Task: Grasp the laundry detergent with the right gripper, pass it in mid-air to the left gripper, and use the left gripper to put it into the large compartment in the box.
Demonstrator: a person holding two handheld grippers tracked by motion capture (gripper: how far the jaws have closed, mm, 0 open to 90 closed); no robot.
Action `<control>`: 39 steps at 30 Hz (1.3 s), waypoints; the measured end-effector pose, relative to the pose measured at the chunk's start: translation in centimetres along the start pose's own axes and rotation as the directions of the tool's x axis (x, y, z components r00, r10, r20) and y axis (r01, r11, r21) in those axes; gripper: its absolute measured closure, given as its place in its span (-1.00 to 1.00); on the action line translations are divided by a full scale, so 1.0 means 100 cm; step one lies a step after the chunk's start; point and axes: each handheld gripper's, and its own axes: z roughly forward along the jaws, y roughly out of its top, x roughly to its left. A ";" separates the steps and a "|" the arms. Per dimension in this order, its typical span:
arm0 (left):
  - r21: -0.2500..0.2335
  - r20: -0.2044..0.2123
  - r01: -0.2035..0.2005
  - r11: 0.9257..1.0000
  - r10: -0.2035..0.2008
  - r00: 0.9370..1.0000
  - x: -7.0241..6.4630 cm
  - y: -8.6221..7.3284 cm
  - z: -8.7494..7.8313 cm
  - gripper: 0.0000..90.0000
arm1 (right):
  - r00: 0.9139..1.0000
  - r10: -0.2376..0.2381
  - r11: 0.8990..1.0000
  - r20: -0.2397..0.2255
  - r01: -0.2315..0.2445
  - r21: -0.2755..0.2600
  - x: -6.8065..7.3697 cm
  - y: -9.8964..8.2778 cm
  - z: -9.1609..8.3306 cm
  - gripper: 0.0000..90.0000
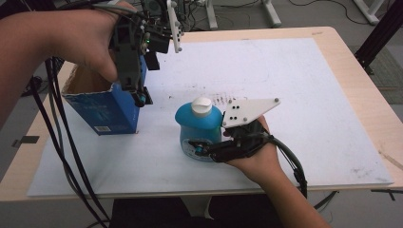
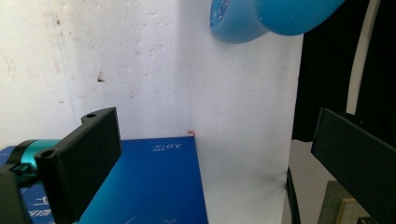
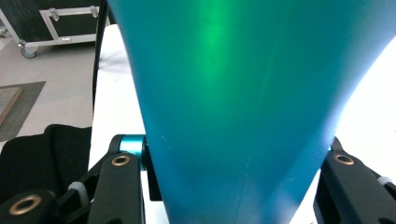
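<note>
Here the blue bottle (image 1: pixel 199 128) stands upright on the white board (image 1: pixel 294 95), just right of the open blue carton (image 1: pixel 102 107). The right gripper (image 1: pixel 209 148) clamps the bottle's lower body; the jaw tips are lost behind it, and the bottle's label is too small to read. The left gripper (image 1: pixel 138 92) hangs over the carton's right edge, jaws wide and holding nothing.
</note>
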 end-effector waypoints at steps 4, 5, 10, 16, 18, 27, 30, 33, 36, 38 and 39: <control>-0.005 0.008 -0.003 1.000 0.003 1.000 -0.006 0.004 -0.003 -0.96 | 1.000 -0.001 1.000 -0.009 0.000 -0.005 -0.004 0.009 -0.004 0.05; -0.005 0.008 -0.007 1.000 0.007 1.000 -0.007 0.006 -0.003 -0.96 | 1.000 -0.005 1.000 -0.012 0.005 -0.002 -0.005 0.012 -0.005 0.05; -0.018 0.018 -0.030 0.999 0.030 0.999 -0.016 0.015 -0.007 -0.96 | 0.999 -0.026 0.999 -0.025 0.026 0.018 -0.008 0.028 -0.007 0.05; -0.035 0.013 -0.062 0.997 0.063 0.998 -0.026 0.028 -0.011 -0.96 | 0.998 -0.033 0.999 -0.057 0.035 0.034 -0.013 0.045 -0.009 0.05; -0.043 0.012 -0.063 0.997 0.063 0.998 -0.029 0.031 -0.013 -0.96 | 0.997 -0.034 0.999 -0.072 0.037 0.040 -0.014 0.050 -0.009 0.05; -0.042 0.017 -0.056 0.998 0.057 0.998 -0.038 0.045 -0.019 -0.96 | 0.994 -0.023 0.997 -0.106 0.030 0.065 -0.018 0.070 -0.006 0.05; -0.046 0.016 -0.059 0.997 0.060 0.998 -0.039 0.049 -0.021 -0.96 | 0.992 -0.014 0.997 -0.127 0.024 0.073 -0.018 0.076 -0.005 0.05; -0.044 0.014 -0.056 0.997 0.056 0.998 -0.041 0.053 -0.022 -0.96 | 0.991 -0.013 0.997 -0.136 0.023 0.071 -0.018 0.081 -0.003 0.04; -0.037 0.015 -0.053 0.998 0.054 0.998 -0.041 0.055 -0.022 -0.96 | 0.989 -0.011 0.998 -0.145 0.020 0.064 -0.018 0.085 -0.002 0.04; -0.027 0.016 -0.052 0.998 0.052 0.999 -0.040 0.056 -0.022 -0.96 | 0.989 -0.011 0.998 -0.149 0.019 0.058 -0.018 0.087 -0.002 0.04; -0.021 0.012 -0.048 0.999 0.048 0.999 -0.039 0.056 -0.022 -0.96 | 0.988 -0.010 0.998 -0.151 0.019 0.057 -0.019 0.088 -0.002 0.04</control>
